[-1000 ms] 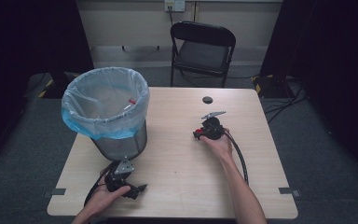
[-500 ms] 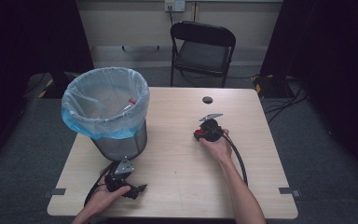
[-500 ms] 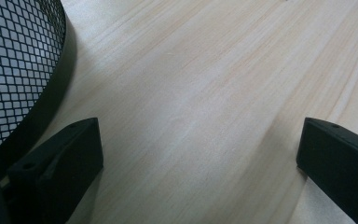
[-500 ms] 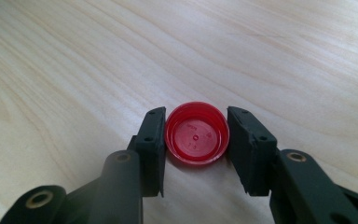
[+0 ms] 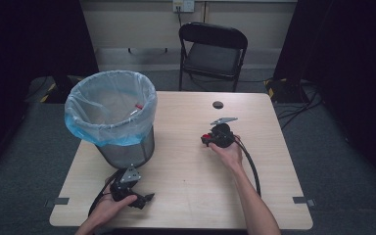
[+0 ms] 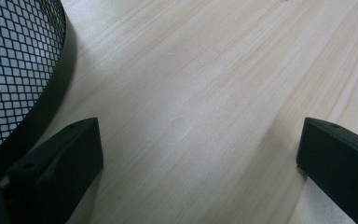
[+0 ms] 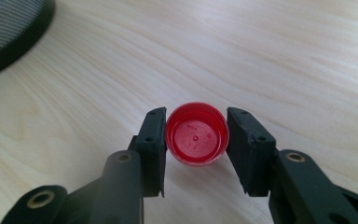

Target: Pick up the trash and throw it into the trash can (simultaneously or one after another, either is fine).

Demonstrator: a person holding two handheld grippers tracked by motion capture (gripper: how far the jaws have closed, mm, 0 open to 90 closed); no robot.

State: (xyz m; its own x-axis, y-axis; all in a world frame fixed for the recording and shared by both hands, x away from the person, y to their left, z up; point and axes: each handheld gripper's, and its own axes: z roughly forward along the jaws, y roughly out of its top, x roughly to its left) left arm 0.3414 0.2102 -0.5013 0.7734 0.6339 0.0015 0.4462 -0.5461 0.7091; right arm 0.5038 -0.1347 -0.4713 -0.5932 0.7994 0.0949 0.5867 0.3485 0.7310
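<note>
My right gripper [image 7: 196, 140] has its jaws closed down on a red bottle cap [image 7: 196, 139], one pad against each side of the rim, open side facing the camera. Whether the pads are truly pressing or just touching I can't tell; no gap shows. The cap sits just right of the table's [image 5: 186, 181] centre in the high view, at about 3 o'clock from the lined mesh bin [image 5: 111, 115], well apart from it.

I judge the cap to be light, stiff plastic with a ribbed or smooth wall that could squirt out if squeezed off-centre. Taking it across its full diameter, as now, is the sensible hold.

My left gripper [image 5: 132, 192] rests at the near left of the table, at 6 o'clock from the bin, jaws spread wide with only bare wood between them.

The right gripper view gives me the cap's moulded inner face and the pad contact; from above the cap [image 5: 205, 137] is a mere red speck. The high view alone shows something red inside the bin, a dark hole in the tabletop at 12 o'clock and a chair [image 5: 212, 49] beyond.
</note>
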